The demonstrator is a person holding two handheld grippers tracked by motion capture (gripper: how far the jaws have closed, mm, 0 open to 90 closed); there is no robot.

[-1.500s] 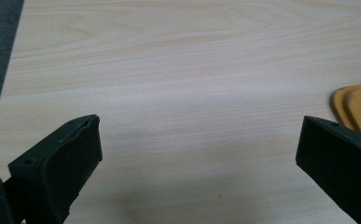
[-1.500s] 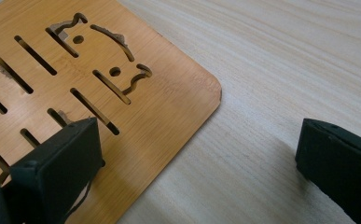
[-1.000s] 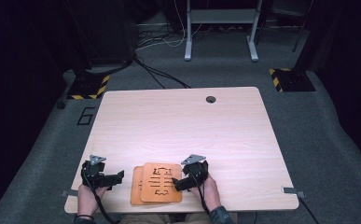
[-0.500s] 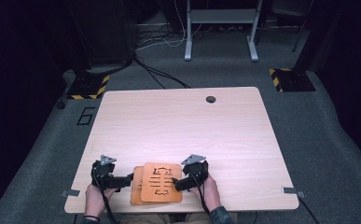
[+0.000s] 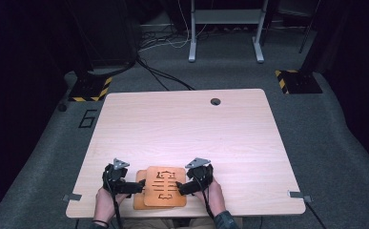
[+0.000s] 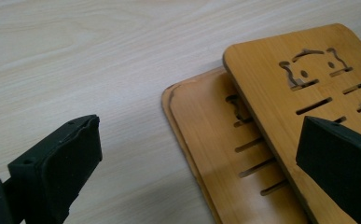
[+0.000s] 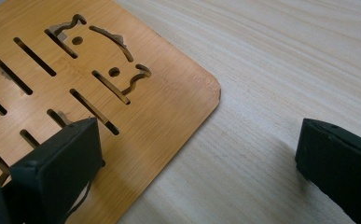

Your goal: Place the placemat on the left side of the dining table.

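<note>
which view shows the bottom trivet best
The left gripper view: the lower trivet juts out from under the top trivet, with its edge and slots plain. The high view shows just a thin strip of it. The right gripper view gives the top trivet alone.

Black two-jaw left tool (image 5: 137, 187) and right tool (image 5: 176, 187); grey triangular top plates; black cables

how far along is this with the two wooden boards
Early. Done: the top board lies stacked, skewed, on the lower board near the table front edge. In hand: the left gripper and right gripper flank the stack, jaws open, one jaw of each over the wood, nothing clamped. Left: gripping and moving a board.
</note>
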